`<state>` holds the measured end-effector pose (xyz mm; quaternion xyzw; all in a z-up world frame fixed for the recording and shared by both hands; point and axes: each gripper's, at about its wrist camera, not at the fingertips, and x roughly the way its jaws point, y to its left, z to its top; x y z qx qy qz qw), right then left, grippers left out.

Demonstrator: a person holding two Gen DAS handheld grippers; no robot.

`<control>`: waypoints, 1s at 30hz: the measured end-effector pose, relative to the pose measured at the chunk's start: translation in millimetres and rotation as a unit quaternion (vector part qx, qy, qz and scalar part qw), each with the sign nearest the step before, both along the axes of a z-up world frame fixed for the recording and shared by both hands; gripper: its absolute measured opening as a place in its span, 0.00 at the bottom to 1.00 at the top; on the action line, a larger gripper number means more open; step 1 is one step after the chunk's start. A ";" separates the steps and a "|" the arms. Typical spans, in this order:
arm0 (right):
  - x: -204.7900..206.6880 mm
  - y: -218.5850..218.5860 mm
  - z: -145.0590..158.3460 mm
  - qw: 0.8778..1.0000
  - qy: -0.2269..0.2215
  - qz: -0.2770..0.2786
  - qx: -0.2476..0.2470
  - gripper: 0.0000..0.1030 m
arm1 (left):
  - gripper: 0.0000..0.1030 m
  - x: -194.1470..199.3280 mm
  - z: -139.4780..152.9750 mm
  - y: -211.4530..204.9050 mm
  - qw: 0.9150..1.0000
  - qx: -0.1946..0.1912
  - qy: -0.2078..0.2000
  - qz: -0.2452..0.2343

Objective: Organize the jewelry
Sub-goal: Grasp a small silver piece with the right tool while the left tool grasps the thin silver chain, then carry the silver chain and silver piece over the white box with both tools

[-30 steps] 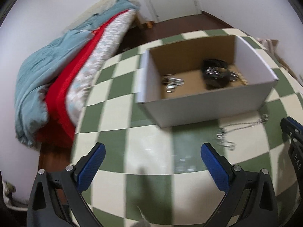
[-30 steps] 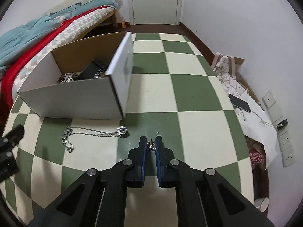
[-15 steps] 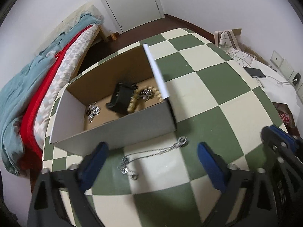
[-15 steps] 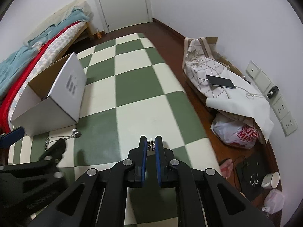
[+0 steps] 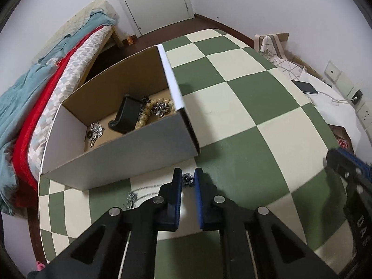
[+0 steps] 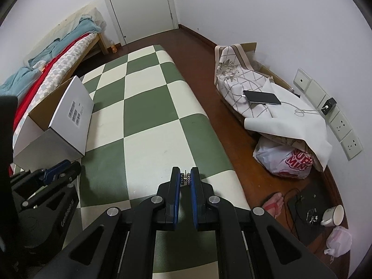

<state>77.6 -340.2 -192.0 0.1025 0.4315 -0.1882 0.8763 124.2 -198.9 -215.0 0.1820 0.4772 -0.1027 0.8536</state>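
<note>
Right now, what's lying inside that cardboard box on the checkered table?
Inside the box: a black pouch-like case, a string of tan beads, silvery chain pieces, and another shiny cluster by the left wall. The near wall hides the front floor strip.

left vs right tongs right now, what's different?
Left tongs sit low at the white cardboard box, nearly closed around the silver necklace pendant; its chain trails on the checkered table. Right tongs point at the table's edge, shut on a small metal piece. Both have blue pads.
</note>
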 end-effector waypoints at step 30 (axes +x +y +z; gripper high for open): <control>39.2 91.8 145.3 0.988 -0.079 0.122 0.059 0.09 | 0.08 23.7 207.5 123.9 0.983 -0.177 -0.034 0.021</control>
